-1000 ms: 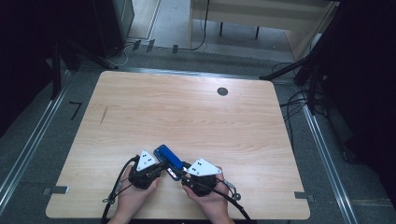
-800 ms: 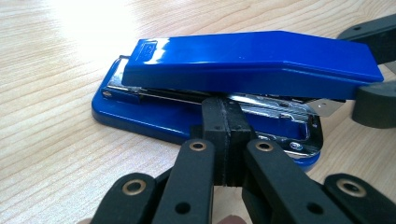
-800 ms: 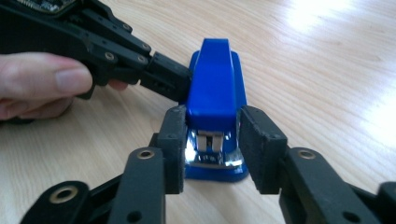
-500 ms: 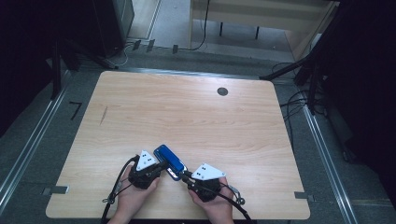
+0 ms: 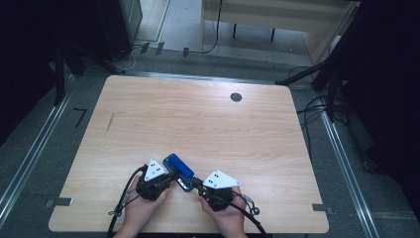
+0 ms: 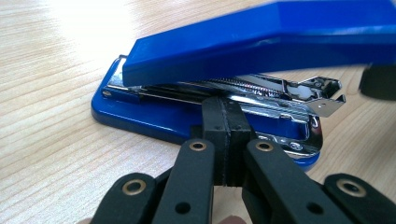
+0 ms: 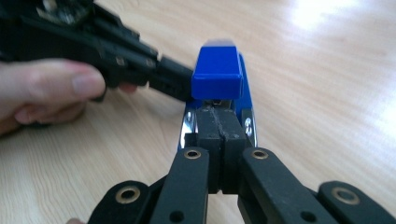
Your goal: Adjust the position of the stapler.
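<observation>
A blue stapler (image 5: 178,167) lies near the table's front edge, between the two hands. In the left gripper view its blue top (image 6: 261,42) is lifted off the shiny metal magazine (image 6: 280,93). My left gripper (image 5: 171,176) is shut, and its joined tips (image 6: 226,107) press against the side of the magazine with nothing between them. My right gripper (image 5: 194,182) has just been closing and is now shut and empty. Its tips (image 7: 217,116) sit at the stapler's near end, just under the blue top (image 7: 217,70). The left gripper's fingers (image 7: 173,81) touch the stapler from the left there.
The wooden table (image 5: 198,124) has a dark round hole (image 5: 236,97) at the back right and a dark mark (image 5: 110,122) at the left. Beyond the far edge are floor cables (image 5: 148,49) and a wooden desk (image 5: 277,15). Metal rails (image 5: 29,158) run along both sides.
The right hand and its gripper have shifted very slightly at the stapler's near end. The stapler and the left gripper have kept still.
</observation>
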`<state>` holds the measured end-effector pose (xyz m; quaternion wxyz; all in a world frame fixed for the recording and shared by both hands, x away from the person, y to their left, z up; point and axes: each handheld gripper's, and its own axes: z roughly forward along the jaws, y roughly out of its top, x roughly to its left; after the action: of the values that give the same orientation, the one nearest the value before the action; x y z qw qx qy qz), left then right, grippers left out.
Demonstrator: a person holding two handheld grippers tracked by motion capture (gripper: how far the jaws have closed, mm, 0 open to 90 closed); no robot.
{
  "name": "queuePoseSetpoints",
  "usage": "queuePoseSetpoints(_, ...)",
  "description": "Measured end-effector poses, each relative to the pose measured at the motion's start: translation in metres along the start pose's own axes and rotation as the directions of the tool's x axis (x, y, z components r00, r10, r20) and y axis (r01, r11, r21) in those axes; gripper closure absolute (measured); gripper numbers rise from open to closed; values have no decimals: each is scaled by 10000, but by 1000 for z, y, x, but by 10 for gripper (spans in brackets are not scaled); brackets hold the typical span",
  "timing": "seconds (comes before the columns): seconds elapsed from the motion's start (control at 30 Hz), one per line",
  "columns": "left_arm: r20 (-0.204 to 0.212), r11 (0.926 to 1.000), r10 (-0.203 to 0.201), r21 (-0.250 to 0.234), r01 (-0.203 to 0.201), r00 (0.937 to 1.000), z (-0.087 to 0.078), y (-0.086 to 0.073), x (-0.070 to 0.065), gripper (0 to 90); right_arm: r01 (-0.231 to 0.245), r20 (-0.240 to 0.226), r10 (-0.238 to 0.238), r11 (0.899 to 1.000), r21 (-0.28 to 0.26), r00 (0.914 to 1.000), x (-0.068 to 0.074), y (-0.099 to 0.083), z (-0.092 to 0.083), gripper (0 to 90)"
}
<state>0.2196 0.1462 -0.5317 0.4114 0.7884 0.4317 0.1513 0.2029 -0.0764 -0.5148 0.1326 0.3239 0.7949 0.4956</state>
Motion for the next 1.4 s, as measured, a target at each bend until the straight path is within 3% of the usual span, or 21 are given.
queuePoseSetpoints(0.37, 103, 10000, -47, 14, 47, 9999, 0, 0, 1, 900, 196, 157, -185, 9974, -690, 9997, 3, 22, 1, 900)
queuePoseSetpoints(0.67, 125, 10000, -90, -2, 90, 9999, 0, 0, 2, 900, 282, 238, -261, 9952, -939, 9994, 5, 34, 5, 900)
queuePoseSetpoints(1.4, 22, 10000, -1, -39, 1, 10000, 0, 0, 1, 900, 595, 249, -572, 9931, -1012, 9980, 3, 57, 16, 900)
